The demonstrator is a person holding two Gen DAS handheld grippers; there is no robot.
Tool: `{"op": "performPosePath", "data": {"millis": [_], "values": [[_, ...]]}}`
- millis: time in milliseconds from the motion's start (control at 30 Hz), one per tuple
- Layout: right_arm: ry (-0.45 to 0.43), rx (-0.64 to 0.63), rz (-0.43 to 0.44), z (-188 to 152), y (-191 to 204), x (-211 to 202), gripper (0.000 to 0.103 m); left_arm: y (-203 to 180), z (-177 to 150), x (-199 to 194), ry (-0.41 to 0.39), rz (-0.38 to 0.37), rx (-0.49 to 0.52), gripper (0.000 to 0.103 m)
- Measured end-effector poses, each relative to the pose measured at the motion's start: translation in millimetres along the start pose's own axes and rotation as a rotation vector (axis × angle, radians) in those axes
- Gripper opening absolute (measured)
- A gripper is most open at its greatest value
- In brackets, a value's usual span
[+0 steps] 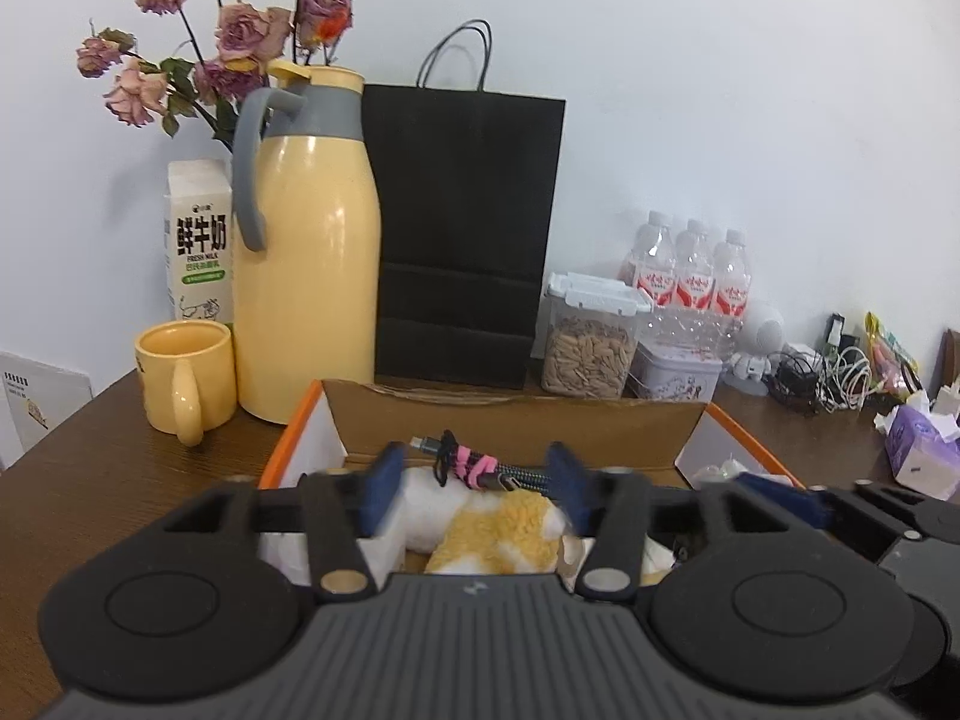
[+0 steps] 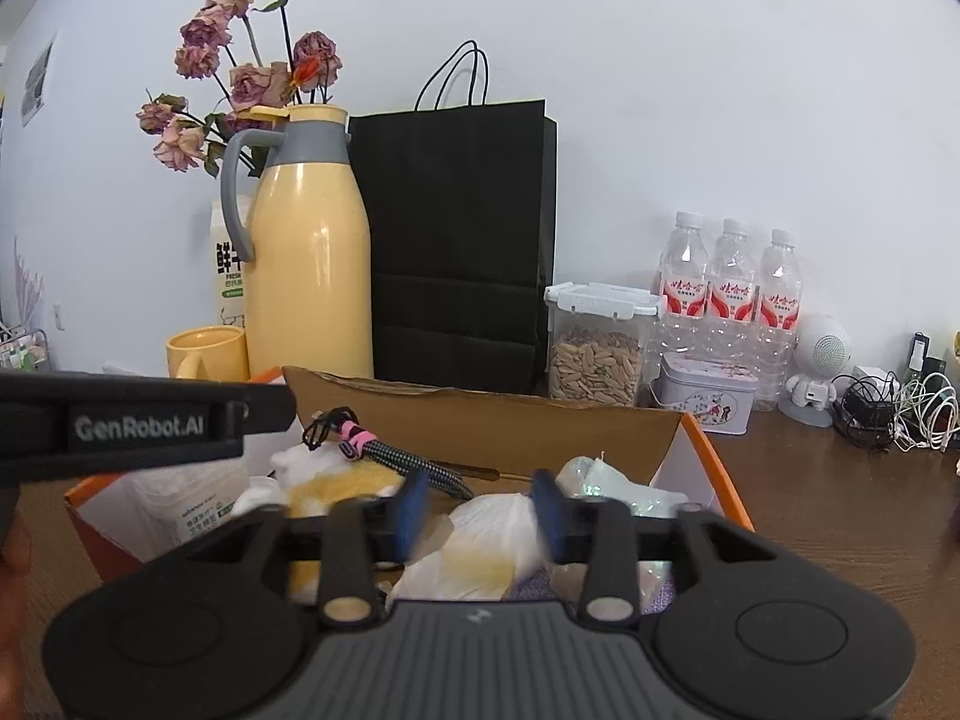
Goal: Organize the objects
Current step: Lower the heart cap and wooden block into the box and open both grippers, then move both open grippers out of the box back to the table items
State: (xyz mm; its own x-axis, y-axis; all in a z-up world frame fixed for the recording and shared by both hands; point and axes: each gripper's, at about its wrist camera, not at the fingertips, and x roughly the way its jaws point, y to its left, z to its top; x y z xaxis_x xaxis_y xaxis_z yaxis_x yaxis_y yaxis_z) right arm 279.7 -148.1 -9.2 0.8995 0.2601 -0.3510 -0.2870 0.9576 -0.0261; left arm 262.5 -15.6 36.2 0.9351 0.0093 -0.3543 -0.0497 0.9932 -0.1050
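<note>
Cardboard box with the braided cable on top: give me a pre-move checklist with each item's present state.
1. left gripper empty, jaws apart: ok.
2. right gripper empty, jaws apart over the white plastic bag: ok.
3. braided cable free, lying on the plush toy: ok.
4. cardboard box open at the top: ok.
5. Grippers clear of each other: not ok, they work close side by side.
6. Room left in the box: cannot tell.

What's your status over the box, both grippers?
Left gripper open, nothing held. Right gripper open above a white bag. Bundled cable lies on the plush toy inside the box. Nothing blocking.
</note>
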Motion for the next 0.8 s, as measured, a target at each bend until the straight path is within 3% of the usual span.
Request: {"op": "performPosePath", "data": {"millis": [33,67,100,200,800], "values": [[-0.010,-0.001,-0.005,0.3,0.1,-2.2,0.063,0.6,0.6,-2.2,-0.012,0.013,-0.004,0.095],[-0.020,-0.001,-0.011,0.4,0.3,-4.3,0.076,1.3,1.0,-4.9,-0.031,0.027,-0.007,0.103],[-0.027,-0.001,-0.016,1.0,0.3,-6.1,0.089,1.6,1.2,-7.6,-0.047,0.037,-0.008,0.103],[-0.046,0.008,-0.027,2.0,-0.9,-11.0,0.101,2.9,2.6,-11.4,-0.052,0.034,-0.019,0.103],[-0.068,-0.003,-0.015,0.7,0.6,-32.4,0.103,2.6,0.9,-43.5,-0.114,0.003,-0.018,0.103]]}}
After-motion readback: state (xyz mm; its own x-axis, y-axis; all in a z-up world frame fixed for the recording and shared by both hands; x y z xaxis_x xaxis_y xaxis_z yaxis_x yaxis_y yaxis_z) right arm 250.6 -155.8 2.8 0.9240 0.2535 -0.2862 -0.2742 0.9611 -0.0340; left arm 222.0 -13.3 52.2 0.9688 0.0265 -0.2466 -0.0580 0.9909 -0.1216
